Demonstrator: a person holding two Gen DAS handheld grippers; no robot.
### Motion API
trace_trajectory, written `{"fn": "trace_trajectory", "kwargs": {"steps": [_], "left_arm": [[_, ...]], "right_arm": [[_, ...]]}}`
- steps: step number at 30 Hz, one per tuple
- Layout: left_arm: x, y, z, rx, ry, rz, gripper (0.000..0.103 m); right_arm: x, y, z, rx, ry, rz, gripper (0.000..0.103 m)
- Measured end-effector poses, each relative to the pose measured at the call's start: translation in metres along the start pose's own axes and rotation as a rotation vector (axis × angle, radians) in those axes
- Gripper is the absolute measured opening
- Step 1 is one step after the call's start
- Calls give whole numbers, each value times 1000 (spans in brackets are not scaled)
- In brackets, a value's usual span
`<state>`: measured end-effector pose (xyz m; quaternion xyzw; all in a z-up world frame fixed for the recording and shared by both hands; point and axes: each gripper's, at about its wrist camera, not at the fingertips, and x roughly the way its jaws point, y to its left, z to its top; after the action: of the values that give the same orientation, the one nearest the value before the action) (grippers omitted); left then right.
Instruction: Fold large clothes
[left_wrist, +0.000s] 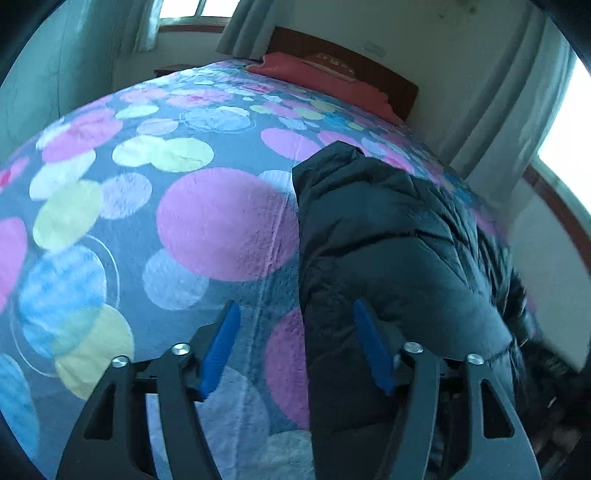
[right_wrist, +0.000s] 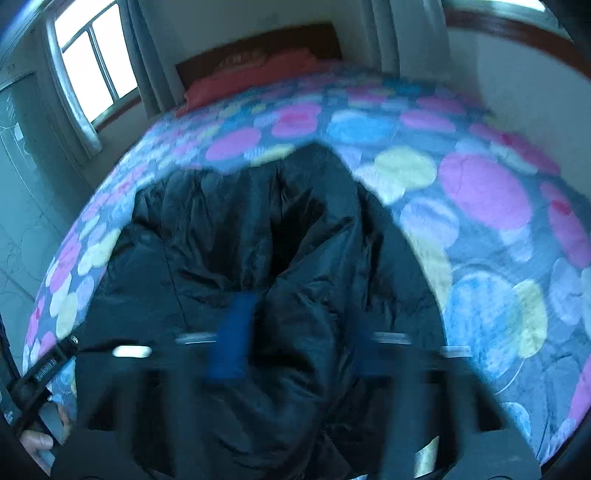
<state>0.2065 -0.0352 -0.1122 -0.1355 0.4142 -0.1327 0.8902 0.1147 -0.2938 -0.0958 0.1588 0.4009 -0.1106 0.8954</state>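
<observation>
Left wrist view: we see the left gripper (left_wrist: 295, 347) with its blue fingers (left_wrist: 221, 347) spread apart, empty, above the dotted bedspread (left_wrist: 207, 221). A black padded jacket (left_wrist: 399, 258) lies on the bed, ahead and to this gripper's right, its edge running between the fingers. Right wrist view, motion-blurred: the right gripper (right_wrist: 295, 339) is directly over the rumpled jacket (right_wrist: 258, 236); its fingers appear spread, with nothing visibly pinched. A red pillow (left_wrist: 325, 81) sits far ahead. We judge the step to be reaching for a hold before a fold. Next, each gripper must settle on a jacket edge and close.
</observation>
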Motion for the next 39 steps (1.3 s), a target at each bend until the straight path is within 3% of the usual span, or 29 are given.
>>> {"fn": "trace_trajectory", "kwargs": {"steps": [2,9,12,17,23,28,33,36,39], "left_arm": [[0,2,0,-28,0,-29,66],[-7,-16,-5,3,-31,-101,69],[2,-35,-10,70,-20,-83,69],[30,-61,-14,193,8,-42,55],[46,-66,-19,220,-2,-5,55],[34,-58,-14,185,-15,-36,55],[15,-52,-5,168,-17,-30,55],[5,-47,6,144,-34,-23,55],[0,-49,21,125,-40,-36,55]], "right_arm": [[6,-8,-3,4,21,-2,9],[17,-31,-11,12,31,-36,6],[26,-41,-13,25,39,-43,6],[43,-55,-20,45,59,-35,5],[50,-58,-26,50,44,-23,4],[41,-62,-23,82,44,7,6],[12,-54,-13,68,53,-44,20],[-15,-41,2,21,-1,-104,24],[-32,-23,20,-24,-63,-109,24]]}}
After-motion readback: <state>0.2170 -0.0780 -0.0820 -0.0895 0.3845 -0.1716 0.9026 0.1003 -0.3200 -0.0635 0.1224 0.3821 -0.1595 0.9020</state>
